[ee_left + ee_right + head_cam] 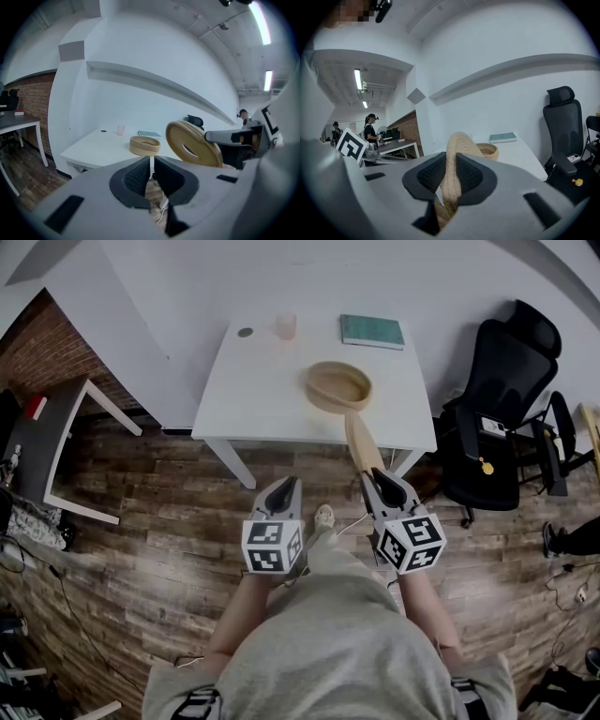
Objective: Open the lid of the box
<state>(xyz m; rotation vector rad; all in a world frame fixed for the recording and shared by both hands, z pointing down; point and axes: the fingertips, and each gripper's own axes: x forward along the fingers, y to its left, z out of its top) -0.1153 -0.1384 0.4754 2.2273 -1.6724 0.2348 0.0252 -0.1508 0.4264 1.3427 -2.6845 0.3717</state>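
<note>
My right tongs [451, 174] pinch the round tan woven lid [458, 146] by its rim, held well clear of the shallow woven box [337, 386] on the white table [246, 390]. I judge it light, stiff and rough enough for an edgewise grip. Beside them my left tongs [151, 174] are closed and empty.

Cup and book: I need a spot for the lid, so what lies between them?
Nothing: in the head view, the tabletop between cup and book is bare.

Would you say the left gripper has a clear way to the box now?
Probably yes: the left gripper, shut and empty, has nothing between it and the box; the lid sits aside in the right gripper.
</note>
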